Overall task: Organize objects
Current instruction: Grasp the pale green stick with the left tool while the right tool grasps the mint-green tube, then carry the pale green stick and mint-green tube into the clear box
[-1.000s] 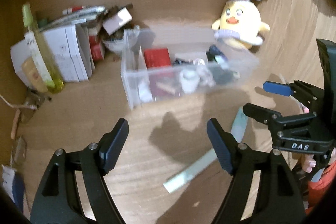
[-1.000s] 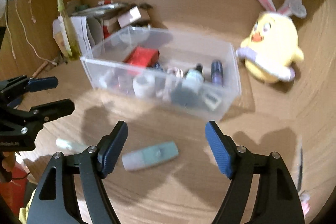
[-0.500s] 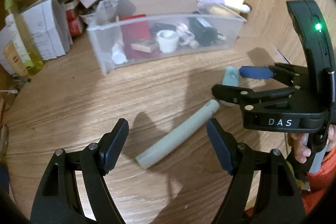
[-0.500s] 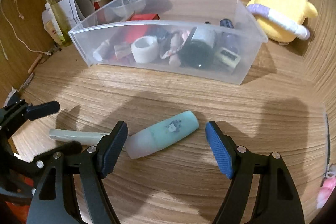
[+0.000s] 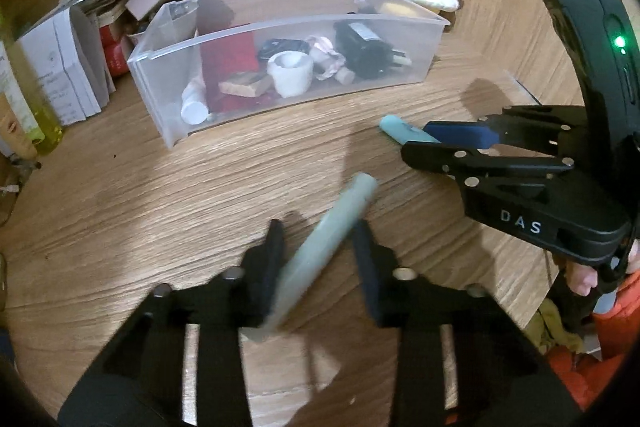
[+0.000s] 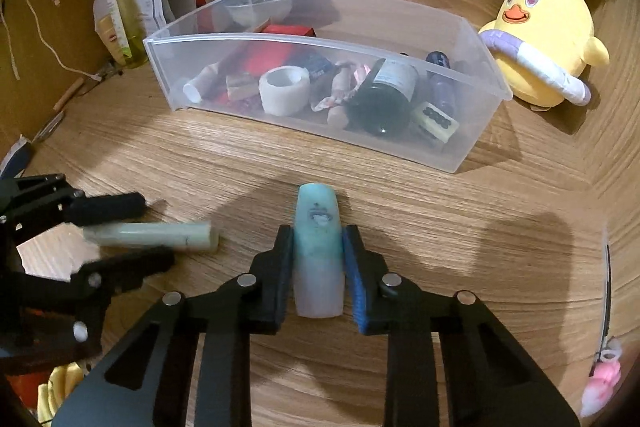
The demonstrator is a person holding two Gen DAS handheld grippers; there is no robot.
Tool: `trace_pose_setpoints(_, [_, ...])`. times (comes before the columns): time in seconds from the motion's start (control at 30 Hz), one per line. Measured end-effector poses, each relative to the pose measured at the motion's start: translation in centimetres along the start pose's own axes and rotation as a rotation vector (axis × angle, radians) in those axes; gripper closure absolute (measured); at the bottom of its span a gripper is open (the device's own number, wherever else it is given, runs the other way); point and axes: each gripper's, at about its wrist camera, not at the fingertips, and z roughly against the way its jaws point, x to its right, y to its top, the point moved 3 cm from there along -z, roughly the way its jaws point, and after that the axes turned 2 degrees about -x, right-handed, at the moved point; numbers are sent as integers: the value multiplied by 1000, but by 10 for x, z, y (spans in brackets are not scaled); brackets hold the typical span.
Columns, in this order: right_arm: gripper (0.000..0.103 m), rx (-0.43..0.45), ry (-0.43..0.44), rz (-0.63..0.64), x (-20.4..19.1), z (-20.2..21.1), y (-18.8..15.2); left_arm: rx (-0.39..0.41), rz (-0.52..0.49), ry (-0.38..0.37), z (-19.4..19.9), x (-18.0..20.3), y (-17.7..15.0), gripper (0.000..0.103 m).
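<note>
Wood-grain tabletop point(image 6: 440, 211): your right gripper point(image 6: 318, 247) clamps the smooth teal-and-frosted tube point(image 6: 319, 251); your left gripper point(image 5: 318, 247) brackets the pale-green cylindrical stick point(image 5: 320, 255), grip blurred, cannot tell.

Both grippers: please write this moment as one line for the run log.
left gripper: closing around pale green tube, blurred | right gripper: shut on teal tube | clear bin: behind, on table

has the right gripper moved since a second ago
Yes. The right gripper has come down and forward, toward the clear bin, which now looms larger in its view. Its fingers, wide open before, now clamp the teal tube on the table.
</note>
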Motion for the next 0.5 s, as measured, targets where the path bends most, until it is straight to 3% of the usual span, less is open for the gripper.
trace_pose_setpoints(0.07, [80,7,5,1,1,2,-2,0,-6,-4,-1,0,-1,87])
trace_pose_setpoints(0.3, [80,40,38,-30,6,14,-4,3,43,-12,2,-2,1,88])
trace_pose_setpoints(0.5, [80,99,47,-33,8,36,4,61,80,4,17,-5,17,88])
